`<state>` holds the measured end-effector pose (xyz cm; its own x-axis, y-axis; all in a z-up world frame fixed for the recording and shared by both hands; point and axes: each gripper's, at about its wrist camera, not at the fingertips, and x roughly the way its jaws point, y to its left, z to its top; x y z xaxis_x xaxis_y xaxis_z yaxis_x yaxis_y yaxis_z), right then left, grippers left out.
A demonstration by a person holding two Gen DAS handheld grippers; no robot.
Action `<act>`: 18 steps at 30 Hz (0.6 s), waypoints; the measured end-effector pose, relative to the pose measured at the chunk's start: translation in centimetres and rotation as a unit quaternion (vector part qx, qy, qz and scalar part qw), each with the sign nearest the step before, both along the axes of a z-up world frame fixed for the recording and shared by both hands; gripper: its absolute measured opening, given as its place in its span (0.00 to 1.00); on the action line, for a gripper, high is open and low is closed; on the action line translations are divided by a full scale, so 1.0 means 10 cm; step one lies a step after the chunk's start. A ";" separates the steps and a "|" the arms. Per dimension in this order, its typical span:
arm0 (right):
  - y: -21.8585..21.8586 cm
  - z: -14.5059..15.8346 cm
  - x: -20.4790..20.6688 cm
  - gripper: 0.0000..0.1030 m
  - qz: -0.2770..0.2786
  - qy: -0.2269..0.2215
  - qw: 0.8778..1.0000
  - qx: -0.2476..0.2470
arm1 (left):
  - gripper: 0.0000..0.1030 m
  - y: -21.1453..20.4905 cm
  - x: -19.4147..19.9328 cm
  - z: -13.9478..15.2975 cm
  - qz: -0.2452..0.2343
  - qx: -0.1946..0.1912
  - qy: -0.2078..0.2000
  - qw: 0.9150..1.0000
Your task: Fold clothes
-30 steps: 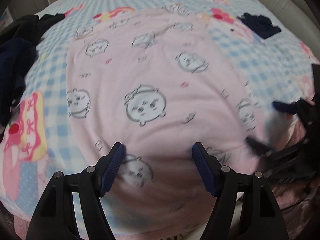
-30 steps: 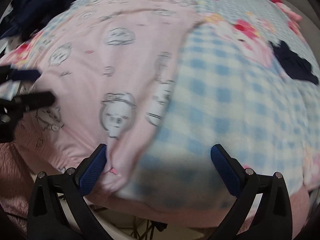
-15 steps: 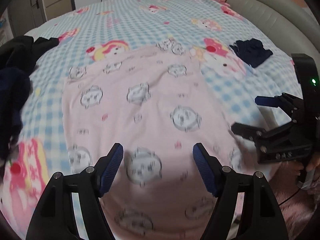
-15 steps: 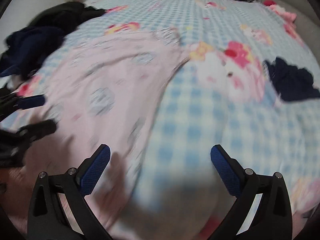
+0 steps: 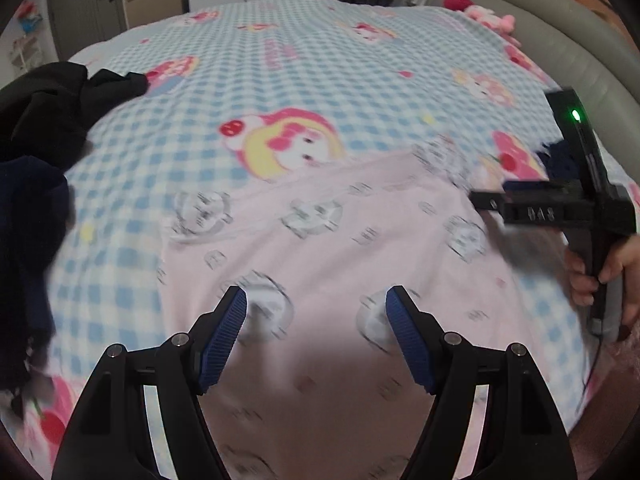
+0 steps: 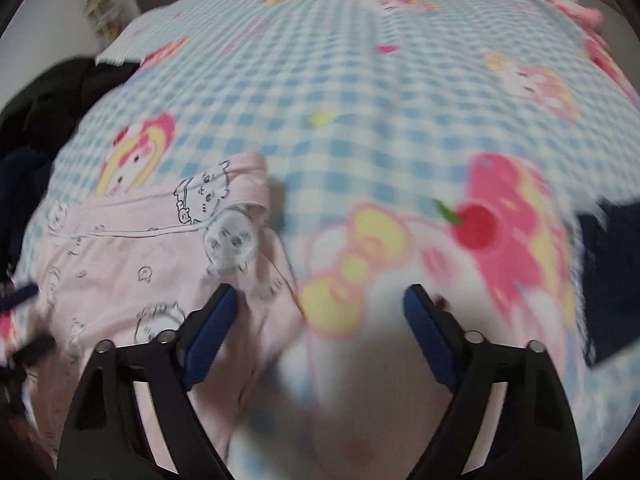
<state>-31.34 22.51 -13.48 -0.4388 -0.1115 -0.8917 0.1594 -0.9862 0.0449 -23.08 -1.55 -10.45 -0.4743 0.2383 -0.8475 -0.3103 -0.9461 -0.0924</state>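
A pink garment (image 5: 340, 248) printed with grey cartoon faces lies spread on the blue checked bedsheet (image 5: 304, 80). My left gripper (image 5: 316, 320) hovers open over its middle, nothing between the blue pads. In the left wrist view my right gripper (image 5: 504, 196) is at the right, held by a hand (image 5: 608, 280), near the garment's far right corner. In the right wrist view my right gripper (image 6: 320, 312) hangs over that corner's edge (image 6: 248, 240); its jaws are closing, with only sheet and the garment's edge below them and nothing pressed.
A heap of black and navy clothes (image 5: 36, 152) lies at the left of the bed. A small navy piece (image 6: 608, 280) lies at the right. A grey padded bed edge (image 5: 560, 32) curves along the right, with pink plush toys (image 5: 488, 20) near it.
Both grippers have travelled from the garment's near hem toward its far end. The right gripper's jaws have narrowed a little. Neither took hold of anything.
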 end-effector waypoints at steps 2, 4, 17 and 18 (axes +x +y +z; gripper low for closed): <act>-0.05 -0.07 -0.07 0.78 0.007 0.002 1.000 0.008 | 0.72 -0.06 -0.22 -0.13 0.013 -0.017 -0.013 1.000; 0.01 -0.09 -0.11 0.78 -0.007 0.006 1.000 0.013 | 0.72 -0.14 -0.39 -0.24 0.027 -0.029 -0.024 0.999; 0.02 0.26 -0.19 0.87 0.018 0.050 0.998 -0.022 | 0.72 -0.83 -0.49 -0.13 0.112 0.073 0.008 0.991; -0.12 0.26 -0.23 0.87 0.032 0.054 0.998 -0.008 | 0.72 -0.82 -0.55 -0.19 0.112 0.057 -0.002 0.992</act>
